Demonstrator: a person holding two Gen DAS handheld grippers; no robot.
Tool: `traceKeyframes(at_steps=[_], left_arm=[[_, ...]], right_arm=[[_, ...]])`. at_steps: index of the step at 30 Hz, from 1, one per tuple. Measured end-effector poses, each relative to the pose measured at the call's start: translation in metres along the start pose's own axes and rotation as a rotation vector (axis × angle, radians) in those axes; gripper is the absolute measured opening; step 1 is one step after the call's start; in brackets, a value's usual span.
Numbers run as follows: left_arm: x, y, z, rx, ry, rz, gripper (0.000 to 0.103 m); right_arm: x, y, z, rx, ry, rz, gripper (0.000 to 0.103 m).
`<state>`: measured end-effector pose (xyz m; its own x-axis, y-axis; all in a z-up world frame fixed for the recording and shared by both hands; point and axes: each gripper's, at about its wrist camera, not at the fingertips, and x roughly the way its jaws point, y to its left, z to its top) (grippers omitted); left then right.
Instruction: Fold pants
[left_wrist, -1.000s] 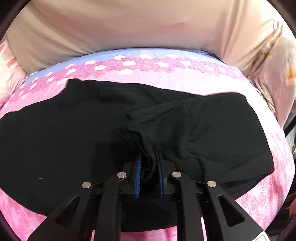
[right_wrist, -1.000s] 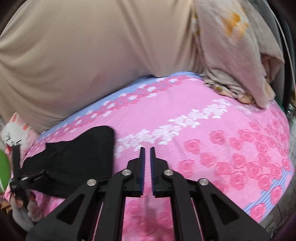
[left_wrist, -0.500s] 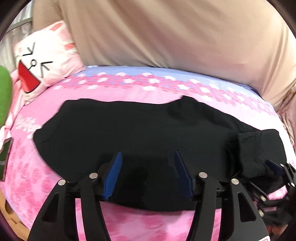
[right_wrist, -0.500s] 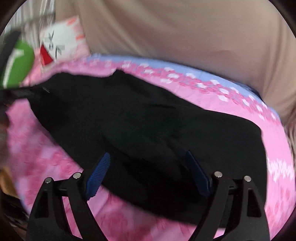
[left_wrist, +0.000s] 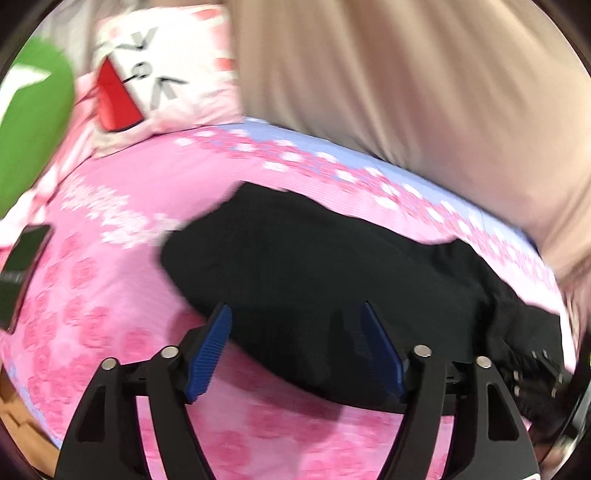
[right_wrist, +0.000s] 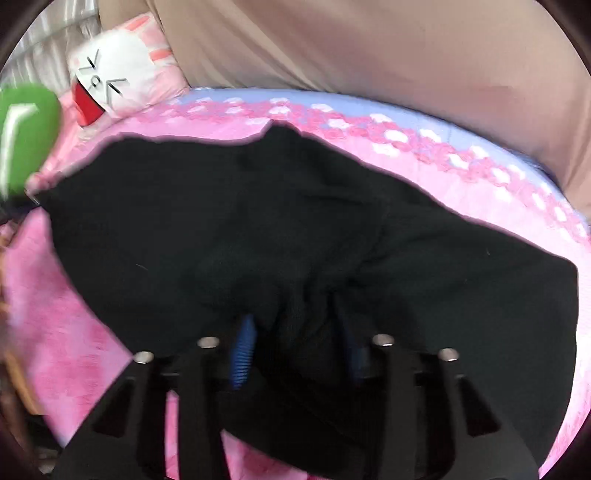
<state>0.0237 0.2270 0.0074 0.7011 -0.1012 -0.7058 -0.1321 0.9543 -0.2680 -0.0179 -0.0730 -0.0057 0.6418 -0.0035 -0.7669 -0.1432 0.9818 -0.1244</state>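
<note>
Black pants (left_wrist: 314, 280) lie spread across the pink bedsheet (left_wrist: 110, 295). The left gripper (left_wrist: 295, 350) hovers spread wide at the near hem, holding nothing. The right gripper (right_wrist: 295, 347) seems, through blur, to be pinching bunched cloth. The fabric looks soft, light and floppy: take it by an edge.

The black pants (right_wrist: 258, 221) lie spread across the pink rose-print bedsheet (left_wrist: 110, 295), a broad dark mass with a wavy far edge. Their near part bunches into gathered wrinkles in the right wrist view. In the left wrist view the pants (left_wrist: 314, 266) lie flat, one end rounded.
</note>
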Motion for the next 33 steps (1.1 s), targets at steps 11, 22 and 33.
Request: traceKeyframes(at_steps=[11, 22, 33], left_arm=[[0.036, 0.114, 0.009, -0.406, 0.057, -0.093, 0.082], [0.074, 0.06, 0.019, -0.279, 0.119, -0.114, 0.032], [-0.077, -0.131, 0.053, 0.131, -0.147, -0.33, 0.016]], right_arm=[[-0.043, -0.044, -0.035, 0.206, -0.121, -0.058, 0.084], [-0.048, -0.085, -0.055, 0.367, -0.137, 0.047, 0.089], [-0.06, -0.094, -0.06, 0.43, -0.214, 0.098, 0.089]])
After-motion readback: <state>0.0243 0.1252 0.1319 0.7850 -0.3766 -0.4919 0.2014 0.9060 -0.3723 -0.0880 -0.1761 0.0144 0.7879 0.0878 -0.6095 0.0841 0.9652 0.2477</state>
